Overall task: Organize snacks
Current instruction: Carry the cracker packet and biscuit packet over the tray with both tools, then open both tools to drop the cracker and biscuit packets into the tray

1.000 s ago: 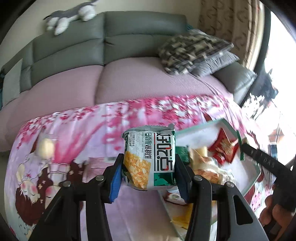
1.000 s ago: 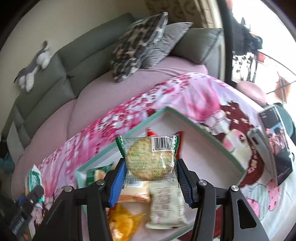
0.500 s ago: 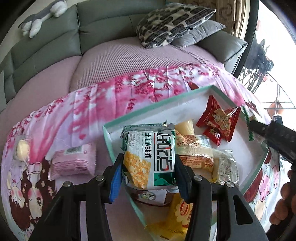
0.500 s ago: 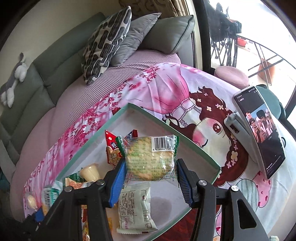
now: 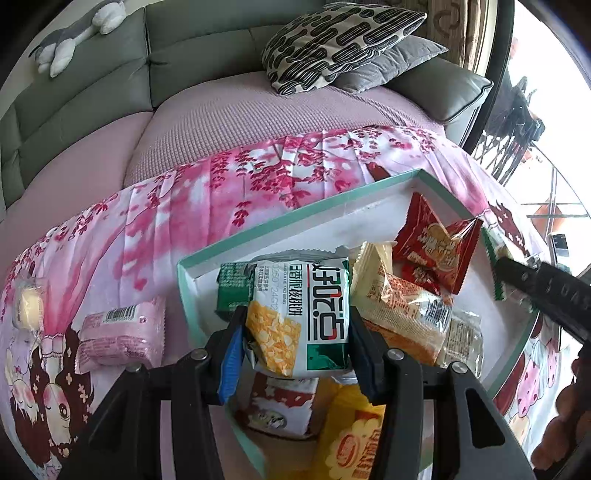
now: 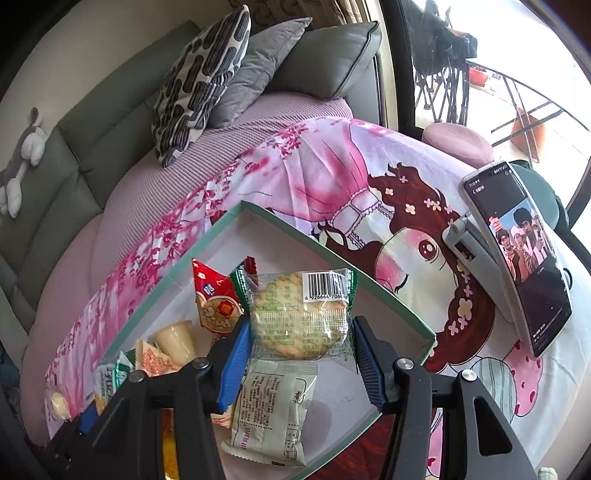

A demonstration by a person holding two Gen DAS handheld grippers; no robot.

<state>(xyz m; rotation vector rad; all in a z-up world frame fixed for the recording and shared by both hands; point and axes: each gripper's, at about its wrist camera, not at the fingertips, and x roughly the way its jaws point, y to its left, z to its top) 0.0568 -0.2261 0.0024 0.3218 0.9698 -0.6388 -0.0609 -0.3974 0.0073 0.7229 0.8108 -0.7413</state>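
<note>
Snacks, box, cushions, counted

One box point(image 5: 295, 218); two packets on the cloth outside it, a pink one point(image 5: 122, 332) and a pale one point(image 5: 29, 306); two cushions point(image 5: 340, 40); one phone point(image 6: 517, 254); one plush toy point(image 5: 74, 33).

- We see hard daylight from the window point(image 6: 517, 55) on the right, blown out to white.
- Away from the window, our fisheye edges bend and darken; the centre stays sharp.

Table under pink cartoon-print cloth point(image 5: 207, 206). Directly on it: green-rimmed white box point(image 5: 295, 218) of snacks, pink snack packet point(image 5: 118, 332), small yellow wrapped cake point(image 5: 29, 306), phone on grey stand point(image 6: 517, 254).
</note>
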